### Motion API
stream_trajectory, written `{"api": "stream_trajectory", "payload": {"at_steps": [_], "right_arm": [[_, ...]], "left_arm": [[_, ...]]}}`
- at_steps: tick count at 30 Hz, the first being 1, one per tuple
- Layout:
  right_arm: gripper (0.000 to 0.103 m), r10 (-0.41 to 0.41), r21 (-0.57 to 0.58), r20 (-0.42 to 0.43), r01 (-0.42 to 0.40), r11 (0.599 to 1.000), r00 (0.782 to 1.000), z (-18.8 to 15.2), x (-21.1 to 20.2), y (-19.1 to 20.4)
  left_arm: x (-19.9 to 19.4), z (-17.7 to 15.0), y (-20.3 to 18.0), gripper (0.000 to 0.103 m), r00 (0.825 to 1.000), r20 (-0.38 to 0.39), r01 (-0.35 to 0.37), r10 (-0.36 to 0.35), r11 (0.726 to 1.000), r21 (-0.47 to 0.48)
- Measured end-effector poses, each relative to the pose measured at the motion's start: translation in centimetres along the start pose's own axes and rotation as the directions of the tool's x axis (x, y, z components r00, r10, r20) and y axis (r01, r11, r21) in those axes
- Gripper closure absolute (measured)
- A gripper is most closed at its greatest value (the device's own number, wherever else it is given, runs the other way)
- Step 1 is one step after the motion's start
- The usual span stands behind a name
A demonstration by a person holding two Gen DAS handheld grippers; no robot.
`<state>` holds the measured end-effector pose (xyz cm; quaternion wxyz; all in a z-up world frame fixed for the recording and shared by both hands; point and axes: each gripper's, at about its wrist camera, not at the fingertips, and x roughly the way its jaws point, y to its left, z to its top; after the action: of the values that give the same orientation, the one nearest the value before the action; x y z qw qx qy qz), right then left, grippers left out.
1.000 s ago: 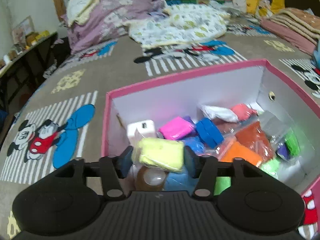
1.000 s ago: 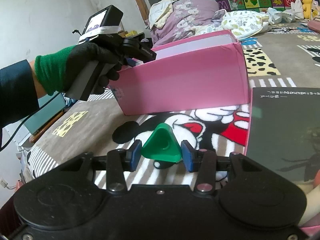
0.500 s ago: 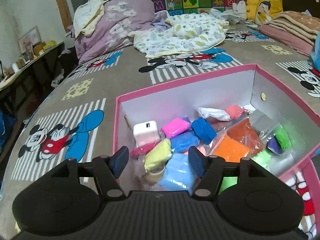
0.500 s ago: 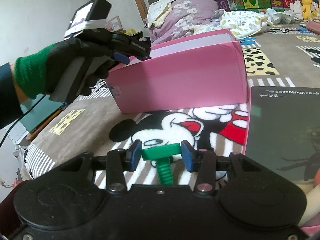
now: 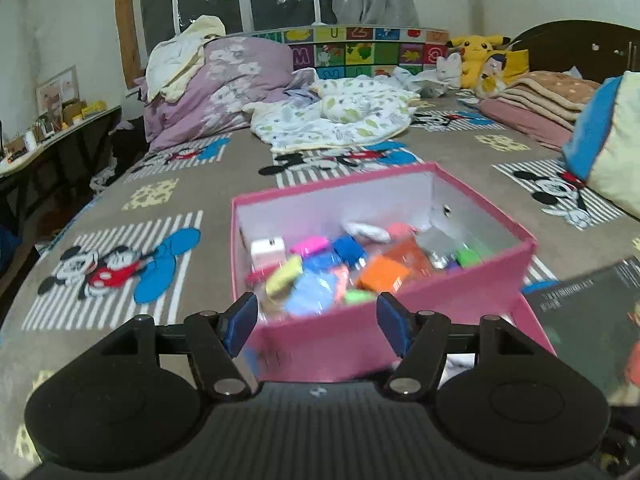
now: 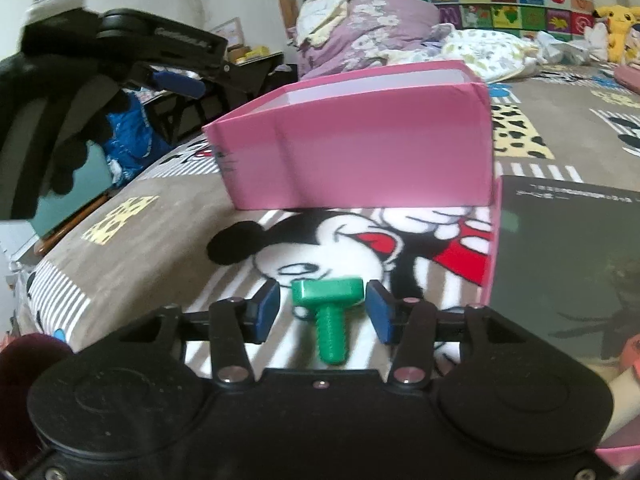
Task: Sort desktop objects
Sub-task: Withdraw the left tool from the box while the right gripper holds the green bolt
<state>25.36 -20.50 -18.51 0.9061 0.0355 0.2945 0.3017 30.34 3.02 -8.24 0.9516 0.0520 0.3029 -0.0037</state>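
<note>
A pink box (image 5: 400,320) stands on the Mickey-print bed cover and holds several colourful clay packets, with a yellow packet (image 5: 284,280) near its front left. My left gripper (image 5: 312,322) is open and empty, drawn back in front of the box's near wall. The box also shows in the right wrist view (image 6: 360,140). My right gripper (image 6: 322,310) is open, low over the cover. A green toy bolt (image 6: 330,316) lies between its fingertips, with a gap on the left side.
A dark lid with a pink rim (image 6: 568,264) lies to the right of the box. The left hand-held gripper (image 6: 120,44) hangs at the upper left of the right wrist view. Piled bedding (image 5: 328,120) and pillows (image 5: 608,144) lie farther back.
My left gripper let the yellow packet fall into the box, opened wide and pulled back and up. My right gripper opened around the green bolt, which now lies on the cover.
</note>
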Motion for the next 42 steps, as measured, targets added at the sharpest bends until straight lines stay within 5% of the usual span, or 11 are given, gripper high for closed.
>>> {"api": "stream_trajectory", "payload": {"at_steps": [6,14,20,34,42], "right_arm": [[0.056,-0.029,-0.048,-0.026,0.028,0.998,0.999,-0.5,0.4,0.9],[0.046,-0.055,-0.179,-0.058,0.043,0.983,0.997,-1.5,1.6,3.0],[0.044,-0.101,-0.224,-0.037,0.091,0.97,0.994,-1.5,2.7,3.9],[0.044,-0.137,-0.282,0.01,0.134,0.95,0.99,-1.8,3.5,4.7],[0.062,-0.138,-0.331,0.015,0.135,0.934,0.99,-1.8,3.4,5.6]], "left_arm": [[-1.2,-5.3,1.0,0.038,0.999,-0.042,0.0,-0.006,0.991,-0.135],[-1.0,-11.9,3.5,0.038,0.996,-0.079,0.001,-0.03,0.938,-0.348],[-1.2,-12.5,3.2,0.038,0.998,-0.023,0.044,-0.054,0.946,-0.32],[0.4,-13.6,0.8,0.038,0.997,-0.078,-0.003,-0.011,0.985,-0.17],[1.2,-13.9,1.0,0.038,0.995,-0.104,-0.008,-0.008,0.989,-0.151]]}}
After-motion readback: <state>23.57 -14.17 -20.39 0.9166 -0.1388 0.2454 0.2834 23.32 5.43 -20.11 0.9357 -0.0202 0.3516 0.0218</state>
